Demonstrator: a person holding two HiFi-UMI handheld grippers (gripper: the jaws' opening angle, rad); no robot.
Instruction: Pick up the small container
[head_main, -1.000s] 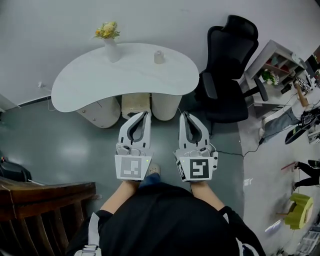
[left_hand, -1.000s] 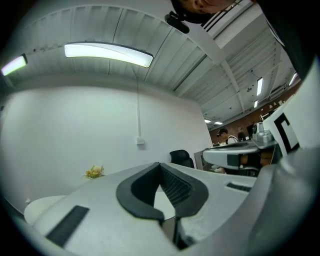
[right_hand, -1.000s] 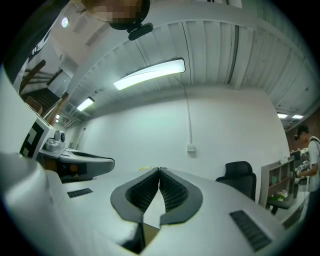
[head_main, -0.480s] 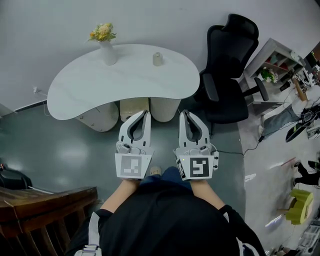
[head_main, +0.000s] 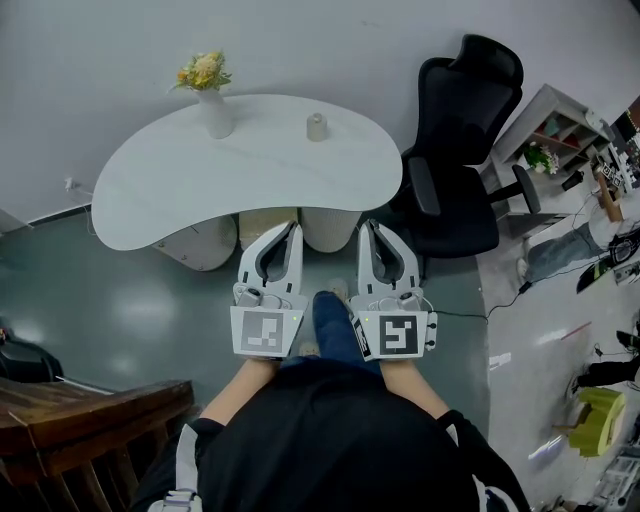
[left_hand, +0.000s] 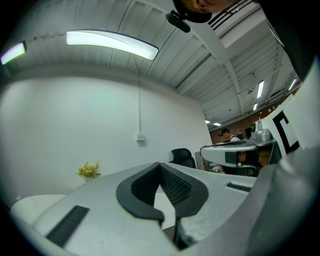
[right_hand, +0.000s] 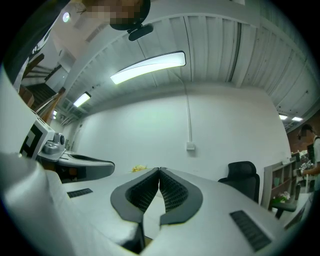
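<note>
Approach step, by my read. Small container (head_main: 317, 126) on far side of white worktop (head_main: 150, 190), right of flower vase (head_main: 213, 108). Left gripper (head_main: 292, 228) and right gripper (head_main: 368, 228) both pinched together, empty, well short of it. Advice: open right jaws before reach, straddle container squarely, keep clear of vase.

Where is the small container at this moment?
In the head view, the small container stands near the far edge of the white table, right of centre, with the flower vase to its left and the black office chair further right.

Wht table (head_main: 250, 170), blk chair (head_main: 462, 110)
</note>
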